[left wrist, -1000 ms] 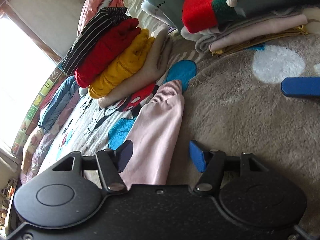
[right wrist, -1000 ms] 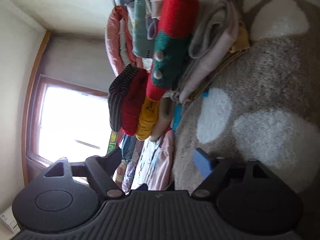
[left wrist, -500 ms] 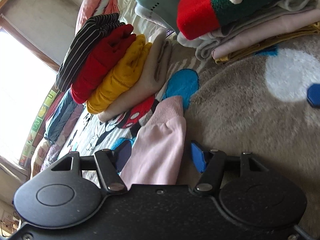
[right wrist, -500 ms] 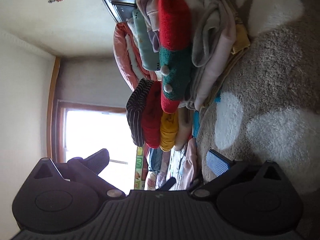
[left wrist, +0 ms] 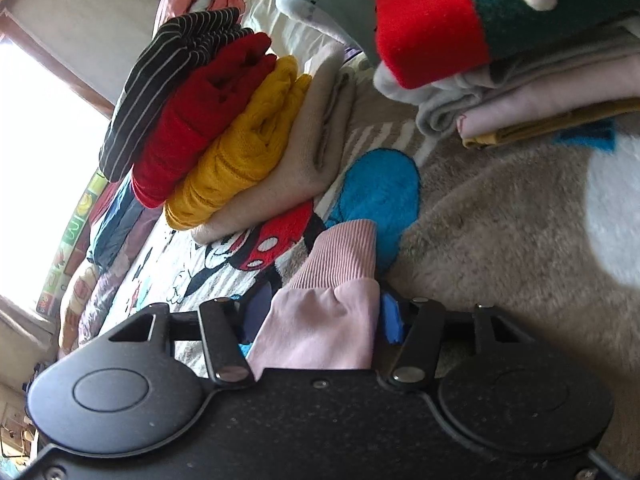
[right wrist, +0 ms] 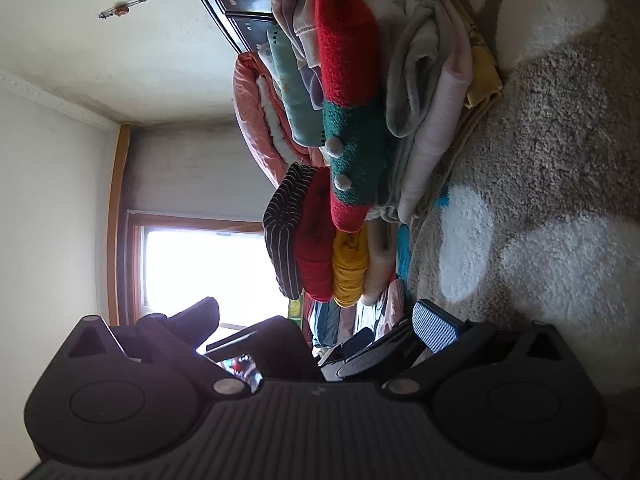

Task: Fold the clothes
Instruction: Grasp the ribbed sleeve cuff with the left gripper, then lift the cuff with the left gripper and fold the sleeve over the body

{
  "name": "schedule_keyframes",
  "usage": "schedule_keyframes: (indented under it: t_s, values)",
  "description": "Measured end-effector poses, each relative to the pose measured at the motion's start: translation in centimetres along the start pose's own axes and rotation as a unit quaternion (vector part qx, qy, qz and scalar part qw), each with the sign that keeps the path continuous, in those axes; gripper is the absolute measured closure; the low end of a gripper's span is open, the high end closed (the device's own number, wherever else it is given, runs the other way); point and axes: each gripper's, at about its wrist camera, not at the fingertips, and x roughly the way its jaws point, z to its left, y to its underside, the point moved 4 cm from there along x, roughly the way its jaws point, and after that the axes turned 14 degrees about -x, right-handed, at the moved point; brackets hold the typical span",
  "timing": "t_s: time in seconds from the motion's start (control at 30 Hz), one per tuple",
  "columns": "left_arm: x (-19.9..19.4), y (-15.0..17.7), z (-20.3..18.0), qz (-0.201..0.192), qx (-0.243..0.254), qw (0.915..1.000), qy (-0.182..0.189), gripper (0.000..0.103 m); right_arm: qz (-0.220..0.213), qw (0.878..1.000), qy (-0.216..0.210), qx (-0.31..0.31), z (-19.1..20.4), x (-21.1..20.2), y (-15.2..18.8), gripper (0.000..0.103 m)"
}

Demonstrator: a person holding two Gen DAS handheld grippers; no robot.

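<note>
With the left gripper (left wrist: 320,316) pinched on the pale pink cotton sleeve with ribbed cuff (left wrist: 328,308) at six o'clock on the fleecy cartoon blanket (left wrist: 500,208), and the right gripper (right wrist: 316,320) spread wide and empty, carry the cuff flat across without dragging wrinkles.

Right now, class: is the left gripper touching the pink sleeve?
Touching. The left wrist view shows the left gripper closed on the pink sleeve, fingers pressing both sides.

Pale pink sleeve (left wrist: 320,328), ribbed cuff (left wrist: 344,252). Black-and-white striped (left wrist: 160,80), red (left wrist: 200,112), mustard yellow (left wrist: 244,144), beige folded garments (left wrist: 304,136). Red-and-green sweater (left wrist: 480,16), white dots. Beige blanket (left wrist: 500,240), blue and white patches.
</note>
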Motion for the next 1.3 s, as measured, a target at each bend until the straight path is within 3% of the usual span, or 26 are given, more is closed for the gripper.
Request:
schedule_keyframes:
  t_s: [0.13, 0.2, 0.27, 0.33, 0.47, 0.63, 0.77, 0.87, 1.07, 1.3]
  values:
    - [0.2, -0.1, 0.1, 0.008, -0.012, 0.9999, 0.007, 0.056, 0.0, 1.0, -0.001, -0.003, -0.1, 0.1, -0.1, 0.001]
    - [0.3, -0.1, 0.0, 0.011, -0.015, 0.9998, 0.013, 0.066, -0.001, 1.0, -0.003, -0.003, -0.1, 0.1, -0.2, 0.001]
    - [0.6, -0.2, 0.0, 0.017, -0.017, 0.9995, 0.019, 0.085, -0.002, 1.0, -0.005, -0.004, -0.1, 0.0, -0.1, 0.001]
    - [0.7, -0.3, 0.6, 0.024, -0.029, 0.9989, 0.028, 0.091, -0.003, 1.0, -0.007, -0.006, -0.1, 0.0, -0.1, 0.001]
    - [-0.3, -0.8, 2.9, 0.026, -0.079, 0.9946, 0.063, 0.095, -0.003, 1.0, -0.016, -0.018, 0.5, -0.2, 0.1, 0.001]
    - [-2.6, -1.9, 7.9, 0.023, -0.166, 0.9782, 0.123, 0.095, -0.002, 0.999, -0.03, -0.04, 1.5, -0.5, 0.4, 0.001]
    - [-5.2, -2.5, 12.8, 0.012, -0.232, 0.9584, 0.165, 0.095, 0.05, 0.988, -0.037, -0.141, 4.6, 1.0, 2.4, 0.005]
    - [-7.2, -2.6, 16.3, -0.002, -0.269, 0.9454, 0.185, 0.095, 0.102, 0.968, -0.035, -0.226, 7.0, 2.4, 4.7, 0.008]
    - [-10.4, -1.3, 22.4, -0.029, -0.322, 0.9264, 0.193, 0.095, 0.236, 0.889, 0.007, -0.393, 9.5, 5.3, 12.4, 0.028]
    - [-12.2, 1.4, 28.5, -0.045, -0.375, 0.9067, 0.188, 0.095, 0.304, 0.813, -0.002, -0.496, 11.4, 6.4, 19.6, 0.032]
